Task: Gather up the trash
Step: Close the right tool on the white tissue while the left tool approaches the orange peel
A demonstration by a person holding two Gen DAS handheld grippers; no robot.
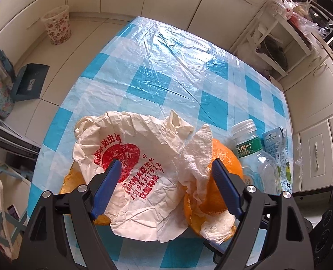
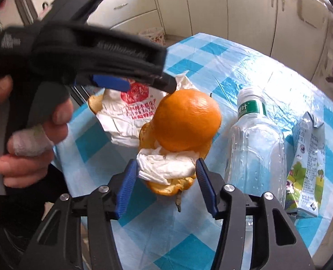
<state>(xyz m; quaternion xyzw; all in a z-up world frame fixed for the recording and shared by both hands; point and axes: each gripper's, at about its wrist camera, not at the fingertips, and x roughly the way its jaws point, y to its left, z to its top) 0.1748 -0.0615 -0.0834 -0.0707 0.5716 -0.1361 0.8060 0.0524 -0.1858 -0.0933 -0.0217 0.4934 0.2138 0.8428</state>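
Observation:
On the blue-checked table (image 1: 166,67) lies a crumpled white paper wrapper (image 1: 139,164) with red print, over orange peel. My left gripper (image 1: 166,163) hangs open above it, one finger over the wrapper, the other over the domed orange peel (image 1: 225,157). In the right wrist view the peel dome (image 2: 186,119) sits on a white tissue wad (image 2: 166,166) and more peel. My right gripper (image 2: 165,163) has both blue pads against the sides of that tissue. A person's hand holds the left gripper (image 2: 148,83) over the wrapper (image 2: 126,117).
An empty clear bottle (image 2: 256,148) with a green label stands right of the peel, and a small milk carton (image 2: 308,157) beside it. A floral waste bin (image 1: 57,24) and a dark dustpan (image 1: 30,82) are on the floor at the far left. Cabinets ring the table.

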